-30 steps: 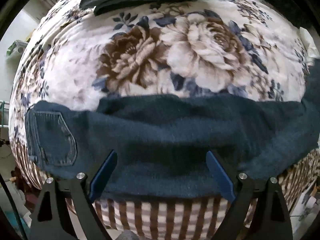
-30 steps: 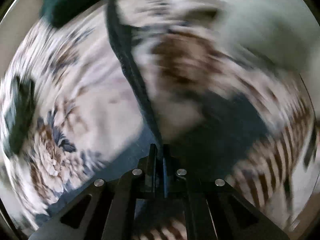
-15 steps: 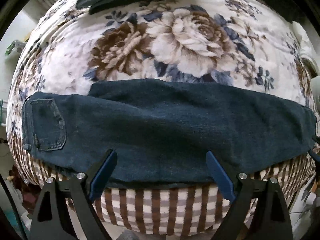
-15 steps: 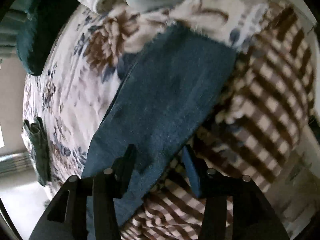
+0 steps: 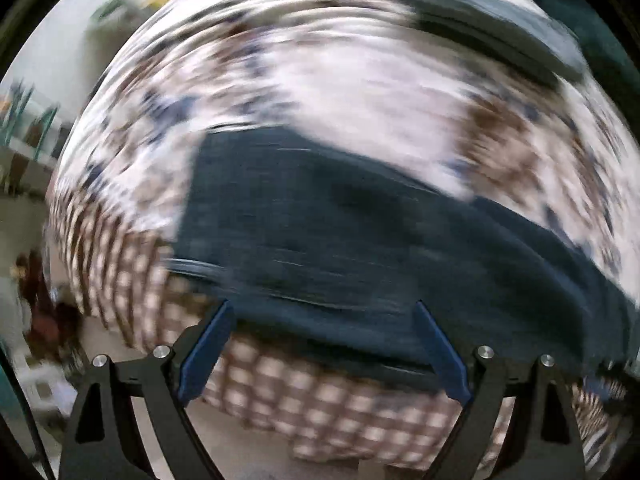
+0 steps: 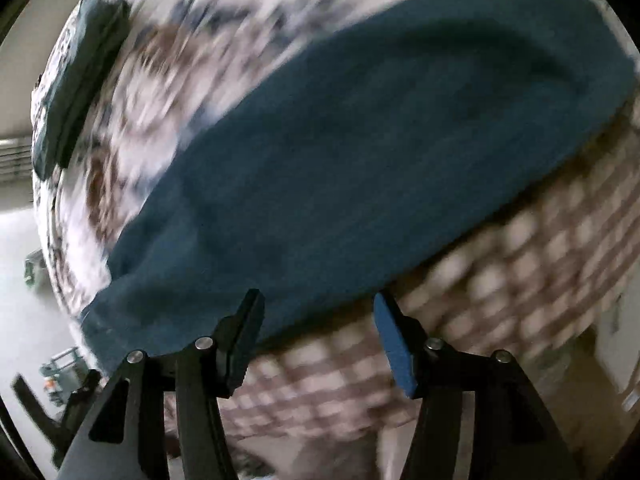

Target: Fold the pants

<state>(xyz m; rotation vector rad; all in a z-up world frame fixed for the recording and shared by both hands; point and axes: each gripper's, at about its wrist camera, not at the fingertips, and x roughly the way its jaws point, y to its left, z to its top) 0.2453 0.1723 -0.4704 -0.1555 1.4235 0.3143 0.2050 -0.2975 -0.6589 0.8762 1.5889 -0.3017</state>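
Dark blue jeans (image 5: 360, 232) lie folded lengthwise in a long band along the near edge of the bed; they also show in the right wrist view (image 6: 360, 152). My left gripper (image 5: 320, 336) is open and empty, just in front of the band's near edge towards its waist end. My right gripper (image 6: 318, 320) is open and empty, just in front of the band's near edge. Both views are motion-blurred.
The bed has a floral blanket (image 5: 360, 80) with a brown checked border (image 5: 320, 392) hanging over the near side. Another folded dark garment (image 5: 492, 32) lies at the far side, also in the right wrist view (image 6: 76, 84). Floor and clutter (image 6: 60, 368) lie off the left.
My right gripper let go of the jeans leg, opened and drew back to the near edge. My left gripper swung left towards the waist end. The jeans now lie flat.
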